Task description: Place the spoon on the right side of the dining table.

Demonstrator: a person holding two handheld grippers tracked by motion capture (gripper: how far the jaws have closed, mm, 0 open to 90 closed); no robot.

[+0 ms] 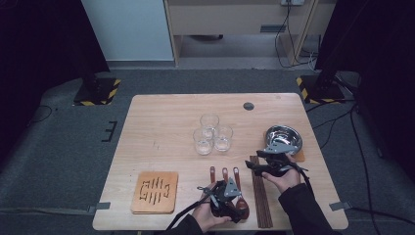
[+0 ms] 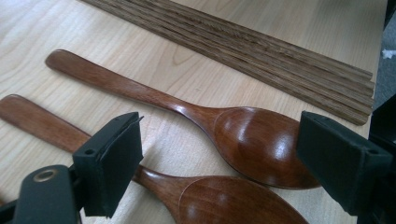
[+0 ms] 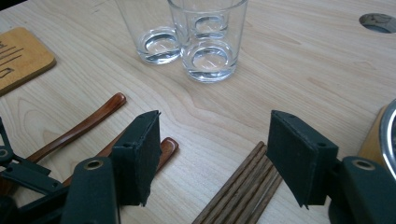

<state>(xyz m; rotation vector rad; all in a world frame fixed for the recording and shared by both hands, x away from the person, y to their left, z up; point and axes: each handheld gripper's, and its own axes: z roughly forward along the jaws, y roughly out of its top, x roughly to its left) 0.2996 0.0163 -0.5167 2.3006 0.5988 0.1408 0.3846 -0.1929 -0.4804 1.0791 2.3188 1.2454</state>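
Three dark wooden spoons (image 1: pixel 225 174) lie side by side near the table's front edge, handles pointing away from me. My left gripper (image 1: pixel 234 203) hovers low over their bowls. In the left gripper view its jaws (image 2: pixel 224 154) stand open, with one spoon's bowl (image 2: pixel 252 140) between the pads and untouched, a second bowl (image 2: pixel 224 205) below it and a third handle (image 2: pixel 32 121) at the left. A bundle of brown chopsticks (image 1: pixel 262 196) lies right of the spoons. My right gripper (image 1: pixel 257 165) is held open and empty just above the chopsticks' far ends (image 3: pixel 243 191).
Three clear glasses (image 1: pixel 213 133) stand clustered mid-table, close ahead of the right gripper (image 3: pixel 212 154). A steel bowl (image 1: pixel 284 136) sits on an orange coaster at the right. A wooden trivet (image 1: pixel 154 191) lies front left. A cable hole (image 1: pixel 248 105) marks the tabletop's far side.
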